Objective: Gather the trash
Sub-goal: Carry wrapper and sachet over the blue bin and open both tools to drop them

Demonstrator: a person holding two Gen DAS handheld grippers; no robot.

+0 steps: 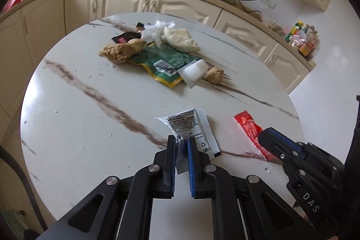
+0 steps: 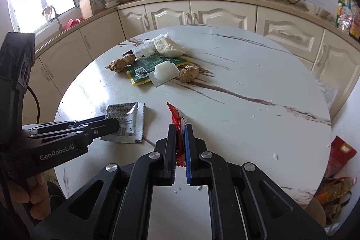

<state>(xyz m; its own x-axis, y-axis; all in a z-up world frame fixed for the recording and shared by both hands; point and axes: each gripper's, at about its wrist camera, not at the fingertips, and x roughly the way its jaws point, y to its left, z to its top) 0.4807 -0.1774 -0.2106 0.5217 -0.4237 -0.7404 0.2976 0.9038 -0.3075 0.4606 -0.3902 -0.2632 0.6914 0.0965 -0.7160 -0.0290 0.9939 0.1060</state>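
The left gripper [image 1: 181,140] is clamped on the near edge of a white sachet [image 1: 191,125] that lies on the round marble table [image 1: 90,127], its printed side up. The right gripper [image 2: 180,127] pinches a red wrapper [image 2: 177,118] close beside it, the wrapper standing up between the closed fingers. Both grippers point down at the near part of the table, side by side. Further back, near the middle, sits the rest of the trash: a green packet [image 1: 162,60], a white plastic tray [image 1: 194,71], brown lumps [image 1: 121,51], a pale lump [image 1: 180,39], crinkled clear plastic [image 1: 153,32] and a dark wrapper [image 1: 123,37]. Crumbs dot the tabletop. A hand [image 2: 33,195] holds the left gripper's handle
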